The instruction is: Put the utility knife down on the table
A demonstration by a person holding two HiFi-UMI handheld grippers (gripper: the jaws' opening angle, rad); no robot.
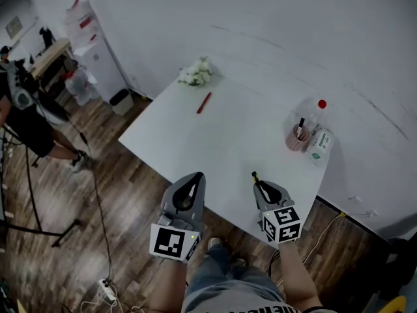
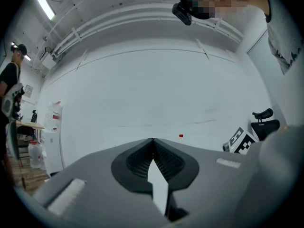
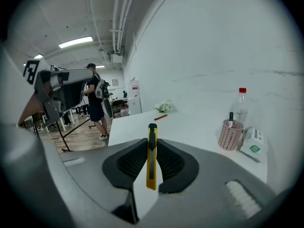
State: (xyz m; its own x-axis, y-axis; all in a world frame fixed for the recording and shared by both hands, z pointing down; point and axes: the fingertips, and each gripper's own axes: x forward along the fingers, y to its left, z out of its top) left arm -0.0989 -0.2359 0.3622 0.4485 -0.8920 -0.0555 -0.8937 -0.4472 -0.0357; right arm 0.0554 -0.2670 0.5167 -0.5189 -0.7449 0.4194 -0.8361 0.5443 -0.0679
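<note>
A yellow utility knife [image 3: 151, 156] with a black tip stands clamped between the jaws of my right gripper [image 3: 151, 148]; in the head view the knife [image 1: 256, 178] pokes out ahead of that gripper [image 1: 262, 189], held above the near edge of the white table [image 1: 241, 142]. My left gripper [image 1: 193, 182] hovers over the table's near-left edge, its jaws pressed together with nothing between them. The left gripper view has the gripper [image 2: 152, 144] shut and tilted up at the white wall.
On the table stand a pink mesh pen cup [image 1: 298, 137], a clear bottle with a red cap [image 1: 315, 115], a white packet [image 1: 321, 145], a red pen [image 1: 204, 102] and white flowers [image 1: 196, 73]. A person [image 1: 26, 113] stands on the wooden floor at left.
</note>
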